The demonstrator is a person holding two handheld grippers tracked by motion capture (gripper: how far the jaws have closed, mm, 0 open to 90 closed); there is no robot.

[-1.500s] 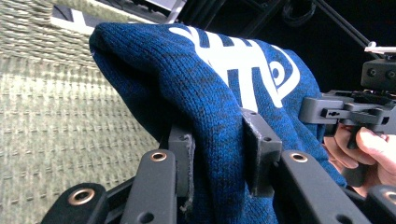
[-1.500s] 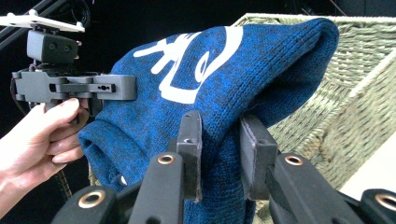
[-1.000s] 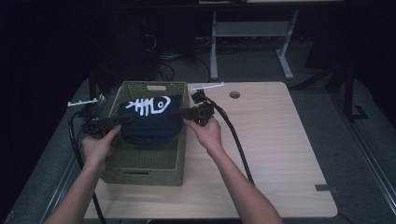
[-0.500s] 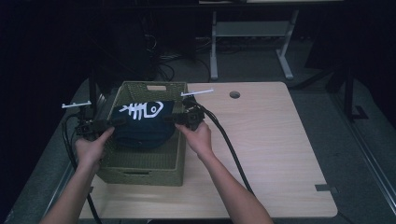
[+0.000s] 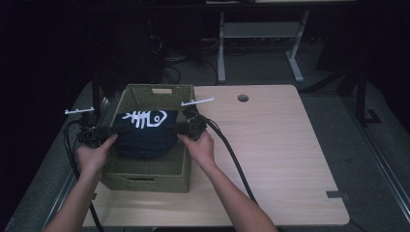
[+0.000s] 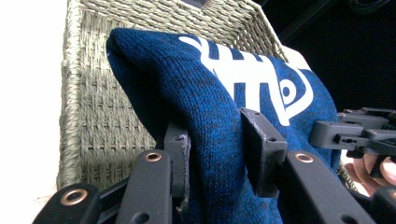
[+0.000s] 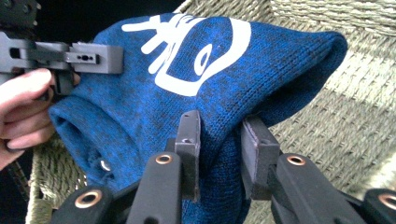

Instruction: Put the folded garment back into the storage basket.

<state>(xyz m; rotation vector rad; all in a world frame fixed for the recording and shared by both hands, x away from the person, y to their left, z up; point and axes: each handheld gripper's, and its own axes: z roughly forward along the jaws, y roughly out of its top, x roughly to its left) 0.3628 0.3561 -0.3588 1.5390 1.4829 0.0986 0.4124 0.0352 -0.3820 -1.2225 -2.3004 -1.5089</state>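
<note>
A folded dark blue knit garment (image 5: 144,131) with a white fish-skeleton print hangs inside the woven olive basket (image 5: 145,178) on the table's left side. My left gripper (image 5: 116,130) pinches the garment's left edge, and my right gripper (image 5: 173,129) pinches its right edge. In the left gripper view the two jaws clamp a fold of the blue knit (image 6: 219,140), with the basket wall (image 6: 93,116) behind. In the right gripper view the jaws squeeze the knit (image 7: 219,140), and the other gripper (image 7: 70,57) with a hand shows at the far side.
The light wooden table (image 5: 280,154) stretches to the right of the basket, with a round cable hole (image 5: 242,98) near its back edge. Black cables (image 5: 232,154) trail from both grippers. A white desk frame (image 5: 256,34) stands on the dark floor beyond.
Both grippers have moved toward the person and downward with the garment, which now sits lower in the basket. Both jaws stay clamped on it.
</note>
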